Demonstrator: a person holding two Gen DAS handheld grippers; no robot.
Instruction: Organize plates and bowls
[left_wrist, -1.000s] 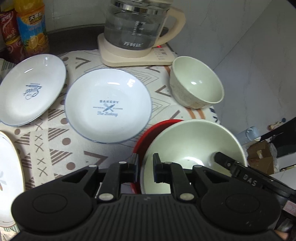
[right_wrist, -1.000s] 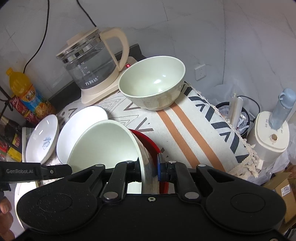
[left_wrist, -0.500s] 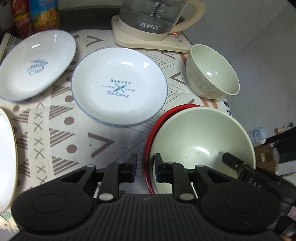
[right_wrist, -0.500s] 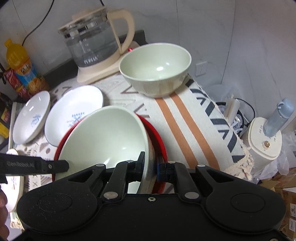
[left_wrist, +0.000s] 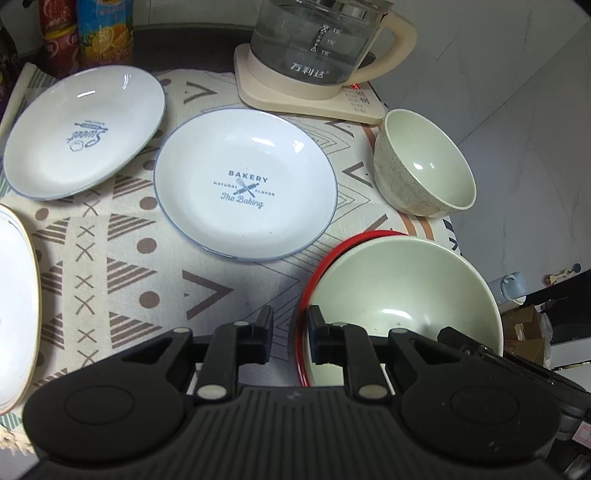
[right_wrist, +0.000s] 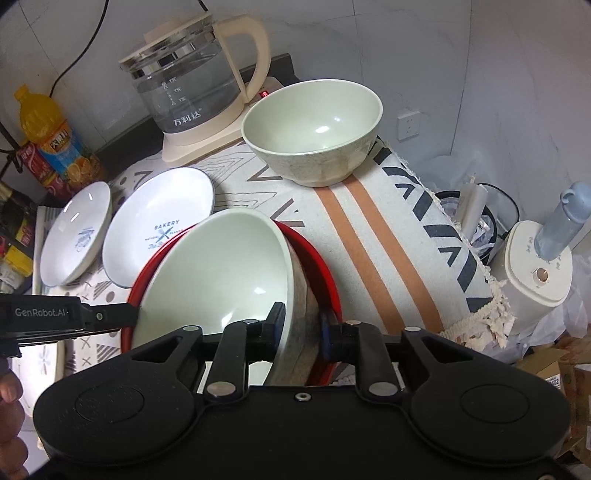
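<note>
Two views look down along my jaws at a surface covered with a cream cloth (left_wrist: 110, 258) printed with brown triangles, dots and crosses.

A large pale green bowl (left_wrist: 406, 288) sits inside a red plate (left_wrist: 317, 266) at the near right of the cloth. The red rim shows around the bowl's far and left sides.

My left gripper (left_wrist: 290, 325) reaches over the left edge of that red plate. Its jaws are slightly apart, with the plate's rim running up between them. Cloth shows between the left jaw and the rim, so they are not pinching it.

My right gripper (right_wrist: 301, 321) is at the bowl's right side. Its jaws have just been opening and now stand apart. One jaw is inside the bowl against its inner wall. The other is outside by the red rim, with the bowl's wall between the two. From this side the bowl looks tipped, its rim higher on the right.

Beyond the stack, a smaller pale green bowl (left_wrist: 424, 173) stands upright on the cloth, apart from it. To its left lies a white plate printed "BAKERY" (left_wrist: 243, 155). Further left is a second white plate with blue script (left_wrist: 81, 129). Part of another white plate (left_wrist: 14, 295) is cut off at the left edge.

At the back stands a glass kettle (left_wrist: 314, 37) on a cream base. Drink bottles (left_wrist: 105, 33) stand in the far left corner.
</note>
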